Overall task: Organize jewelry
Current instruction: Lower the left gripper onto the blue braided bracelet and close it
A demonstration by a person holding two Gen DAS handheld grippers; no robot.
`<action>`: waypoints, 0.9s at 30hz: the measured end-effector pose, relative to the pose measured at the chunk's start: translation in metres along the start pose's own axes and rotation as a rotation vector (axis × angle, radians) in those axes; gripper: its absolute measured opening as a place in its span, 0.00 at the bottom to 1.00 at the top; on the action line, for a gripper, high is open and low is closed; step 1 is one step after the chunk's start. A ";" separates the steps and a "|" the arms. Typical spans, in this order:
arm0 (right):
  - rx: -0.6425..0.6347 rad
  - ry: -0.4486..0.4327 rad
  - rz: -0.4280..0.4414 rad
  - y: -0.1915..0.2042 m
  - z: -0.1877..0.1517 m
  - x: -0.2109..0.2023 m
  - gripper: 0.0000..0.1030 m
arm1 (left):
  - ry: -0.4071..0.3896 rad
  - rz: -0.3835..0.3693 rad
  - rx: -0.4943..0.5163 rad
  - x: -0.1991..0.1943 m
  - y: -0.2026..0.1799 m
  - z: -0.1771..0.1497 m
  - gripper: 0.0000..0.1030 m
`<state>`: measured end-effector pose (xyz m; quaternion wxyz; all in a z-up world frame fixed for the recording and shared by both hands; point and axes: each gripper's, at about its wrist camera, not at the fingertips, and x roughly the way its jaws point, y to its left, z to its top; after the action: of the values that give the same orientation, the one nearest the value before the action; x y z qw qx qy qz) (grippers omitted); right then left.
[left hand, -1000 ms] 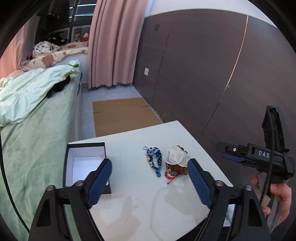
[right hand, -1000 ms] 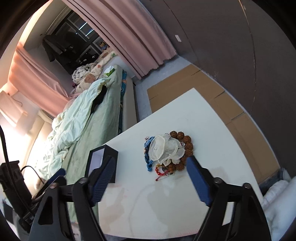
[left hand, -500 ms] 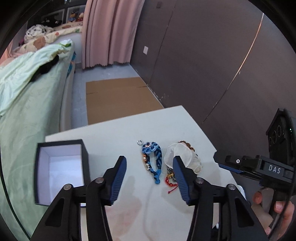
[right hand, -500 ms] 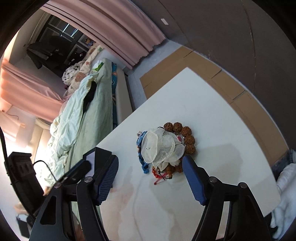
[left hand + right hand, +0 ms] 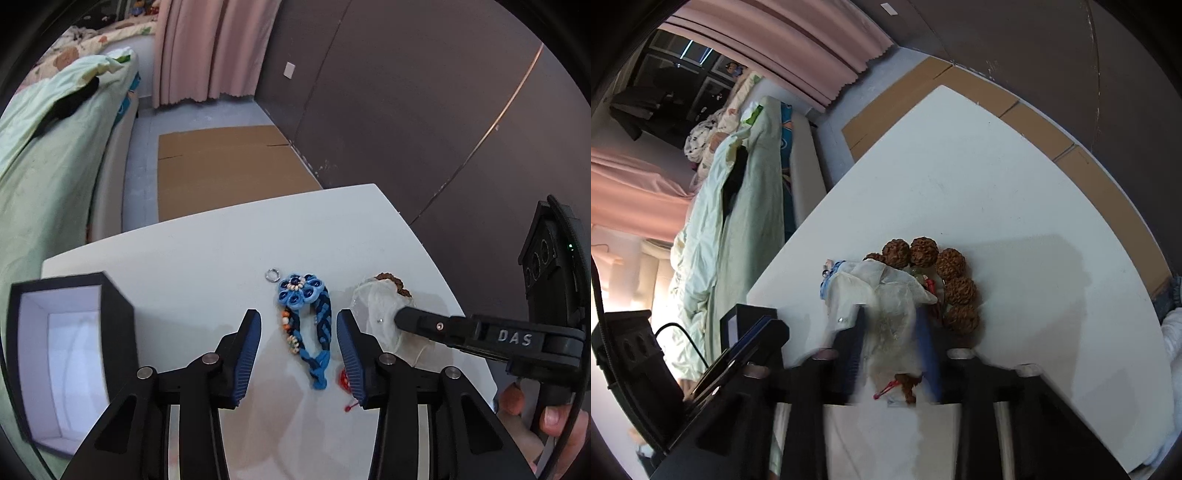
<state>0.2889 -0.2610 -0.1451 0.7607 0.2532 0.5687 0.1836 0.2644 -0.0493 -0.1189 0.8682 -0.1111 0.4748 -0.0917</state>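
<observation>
While left gripper (image 5: 299, 332) gapes astride blue bracelet (image 5: 304, 325) | right gripper (image 5: 891, 343) half-closed around white pouch (image 5: 886, 314)

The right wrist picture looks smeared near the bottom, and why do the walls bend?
Right wrist view: motion blur smears the right gripper around the white pouch, while the brown beads stay sharp. Left wrist view: crisp; the fisheye lens curves the table edge and wall seam, and the left gripper casts soft shadows.
</observation>
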 end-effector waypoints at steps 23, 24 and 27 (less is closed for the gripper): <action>0.056 -0.205 0.133 -0.009 0.004 -0.063 0.04 | 0.021 0.063 0.101 0.052 -0.013 -0.009 0.23; 0.055 -0.210 0.138 -0.010 0.004 -0.065 0.04 | 0.021 0.027 0.092 0.051 -0.013 -0.008 0.11; 0.043 -0.221 0.148 -0.008 0.004 -0.069 0.04 | 0.008 0.070 0.108 0.048 -0.015 -0.008 0.08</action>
<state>0.2728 -0.3073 -0.0951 0.7974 0.3296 0.4652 0.1979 0.2823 -0.0776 -0.1574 0.8737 -0.0474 0.4762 -0.0874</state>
